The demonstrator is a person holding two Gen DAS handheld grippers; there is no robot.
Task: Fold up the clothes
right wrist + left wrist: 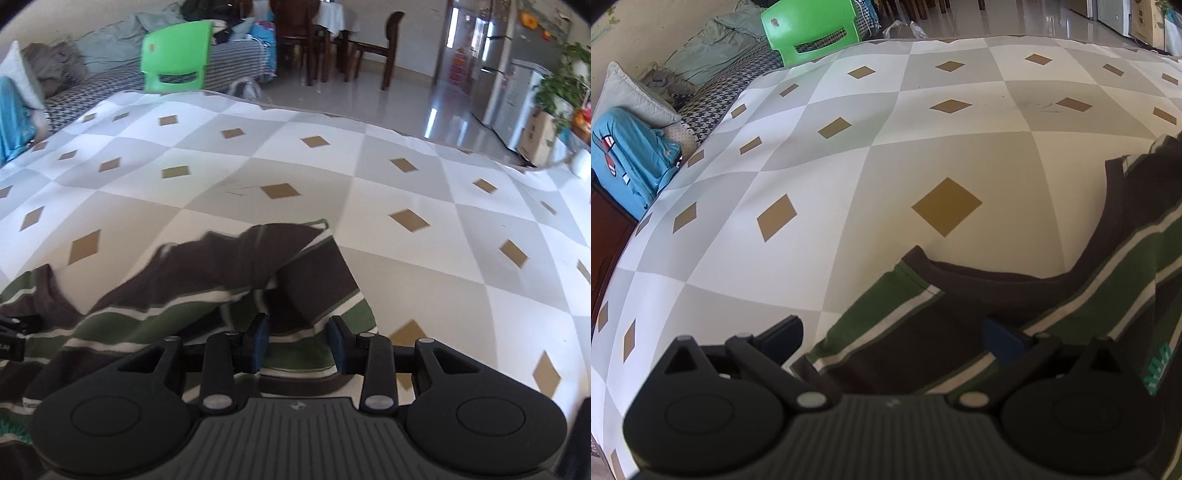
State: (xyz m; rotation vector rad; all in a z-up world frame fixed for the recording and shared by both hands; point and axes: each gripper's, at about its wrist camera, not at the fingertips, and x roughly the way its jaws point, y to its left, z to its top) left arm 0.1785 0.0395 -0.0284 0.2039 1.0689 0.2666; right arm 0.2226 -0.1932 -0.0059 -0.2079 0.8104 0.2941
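A brown shirt with green and white stripes (1052,317) lies on the table, neckline facing away in the left wrist view. My left gripper (892,338) is open wide, its jaws over the shirt's shoulder by the collar. In the right wrist view the shirt (207,306) lies bunched, one sleeve folded over. My right gripper (297,341) is open, hovering over the sleeve's striped edge with nothing between its pads. A bit of the left gripper (11,339) shows at the left edge.
The table wears a cloth (849,155) of grey and white diamonds with tan lozenges. A green plastic chair (809,29) stands at the far edge, a sofa with cushions and clothes (639,147) beyond. Wooden dining chairs (373,44) and a fridge (517,74) stand further off.
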